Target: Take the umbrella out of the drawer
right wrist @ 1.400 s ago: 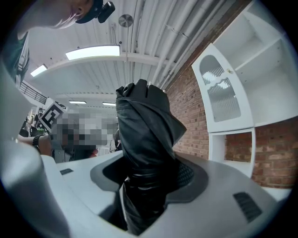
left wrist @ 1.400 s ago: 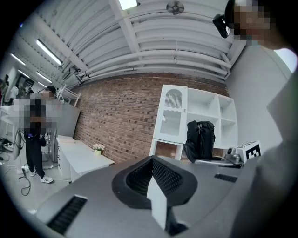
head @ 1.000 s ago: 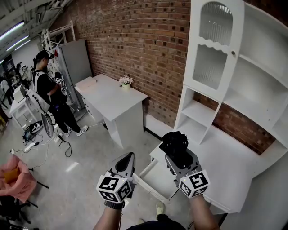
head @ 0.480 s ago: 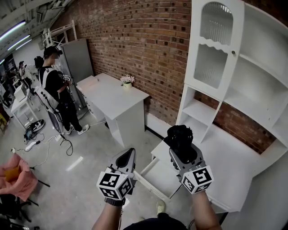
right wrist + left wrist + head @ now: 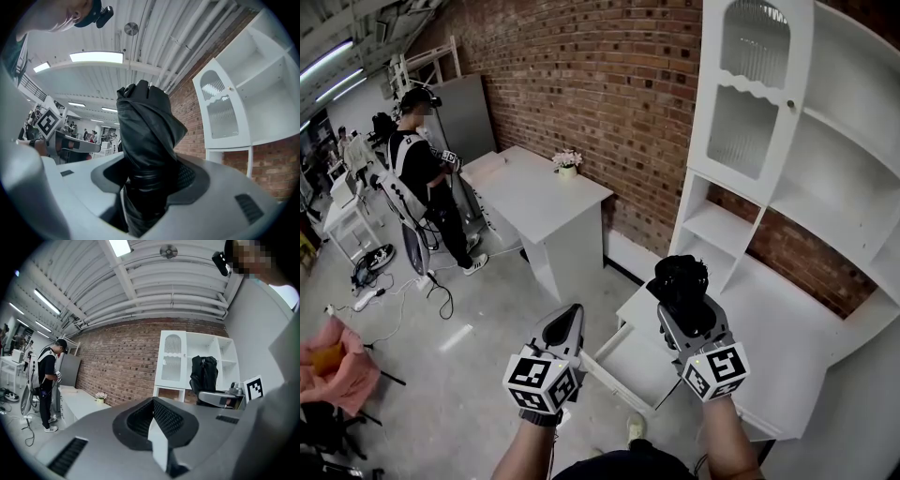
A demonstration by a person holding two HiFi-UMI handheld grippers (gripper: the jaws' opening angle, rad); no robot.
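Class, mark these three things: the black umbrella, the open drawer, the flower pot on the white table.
umbrella (image 5: 145,140): right gripper view, folded black fabric.
drawer (image 5: 630,371): head view, bare white floor inside.
flower pot (image 5: 568,172): head view, the pot below the blooms.

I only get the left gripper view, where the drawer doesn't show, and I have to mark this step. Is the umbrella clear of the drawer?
Observer: Yes. In the head view the umbrella is held up above the pulled-out drawer, not lying in it.
Operator: Is it properly gripped?
Observer: The right gripper view shows the right gripper shut on its folded black fabric, which runs on past the jaws both ways.
Operator: Where could it be set down?
Observer: The head view shows a white desk top just right of the drawer, probably the nearest place.
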